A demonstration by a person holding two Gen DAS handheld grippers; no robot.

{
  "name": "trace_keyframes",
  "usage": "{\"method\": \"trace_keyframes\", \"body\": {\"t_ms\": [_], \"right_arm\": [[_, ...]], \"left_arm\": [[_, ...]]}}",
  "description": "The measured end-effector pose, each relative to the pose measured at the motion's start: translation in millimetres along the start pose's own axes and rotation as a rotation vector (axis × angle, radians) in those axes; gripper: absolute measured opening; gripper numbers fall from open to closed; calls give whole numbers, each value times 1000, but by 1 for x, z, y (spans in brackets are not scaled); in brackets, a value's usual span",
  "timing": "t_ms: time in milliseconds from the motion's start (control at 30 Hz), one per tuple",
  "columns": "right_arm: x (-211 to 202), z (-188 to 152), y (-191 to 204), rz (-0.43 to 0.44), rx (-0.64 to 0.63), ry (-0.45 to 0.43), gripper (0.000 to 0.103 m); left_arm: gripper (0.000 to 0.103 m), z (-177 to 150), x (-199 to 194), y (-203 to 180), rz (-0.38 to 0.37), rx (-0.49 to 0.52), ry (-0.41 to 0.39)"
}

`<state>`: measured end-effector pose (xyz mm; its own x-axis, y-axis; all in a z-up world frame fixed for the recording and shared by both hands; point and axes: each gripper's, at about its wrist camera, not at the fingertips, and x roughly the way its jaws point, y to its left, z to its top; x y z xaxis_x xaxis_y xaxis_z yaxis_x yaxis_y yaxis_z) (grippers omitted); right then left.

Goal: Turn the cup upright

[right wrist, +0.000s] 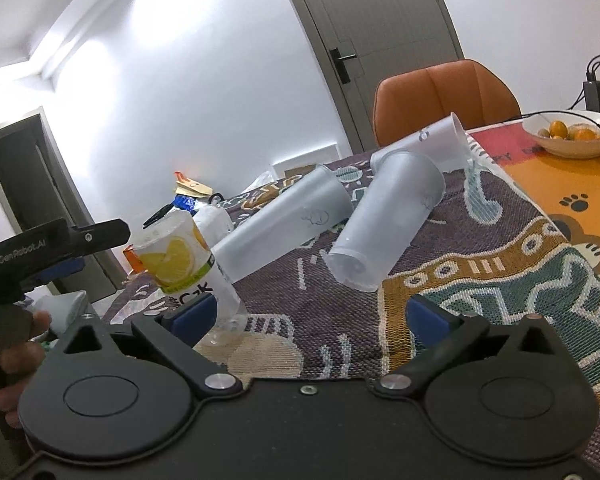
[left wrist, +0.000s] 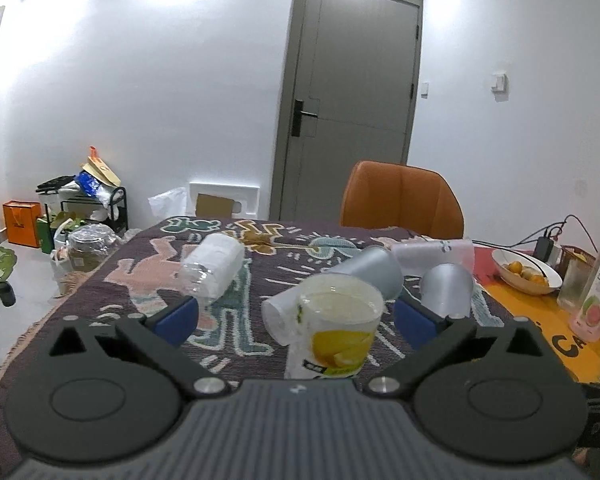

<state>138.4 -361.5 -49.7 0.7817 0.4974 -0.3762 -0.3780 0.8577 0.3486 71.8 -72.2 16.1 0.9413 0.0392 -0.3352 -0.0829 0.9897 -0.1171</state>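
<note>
Lemon-print cup [left wrist: 340, 324] upright on patterned cloth [left wrist: 140, 280] over worktop, mouth up, centred ahead of left gripper [left wrist: 296, 318]; jaws wide apart, not touching it. Clear cup [left wrist: 278, 316] lying on side, touching lemon cup's left flank. Two frosted cups [right wrist: 384, 224] on sides just behind lemon cup; clear bottle [left wrist: 214, 270] on side behind-left. Right gripper [right wrist: 308, 314] right of lemon cup, jaws apart, holding nothing. Fruit bowl [right wrist: 572, 136] far behind-right.

Probably a home dining room: patterned tablecloth [left wrist: 148, 280], orange chair [left wrist: 400, 200], fruit bowl [right wrist: 572, 140], grey door [left wrist: 348, 100]
</note>
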Motion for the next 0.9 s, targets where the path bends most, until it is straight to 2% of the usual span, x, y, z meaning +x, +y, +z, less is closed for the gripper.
{"method": "trace_keyframes", "body": {"t_ms": [600, 900], "right_arm": [[-23, 5, 33, 2, -87, -5, 103], [-29, 2, 48, 15, -141, 17, 103]], "left_arm": [[103, -11, -40, 47, 3, -66, 8], [103, -21, -59, 63, 29, -74, 17]]}}
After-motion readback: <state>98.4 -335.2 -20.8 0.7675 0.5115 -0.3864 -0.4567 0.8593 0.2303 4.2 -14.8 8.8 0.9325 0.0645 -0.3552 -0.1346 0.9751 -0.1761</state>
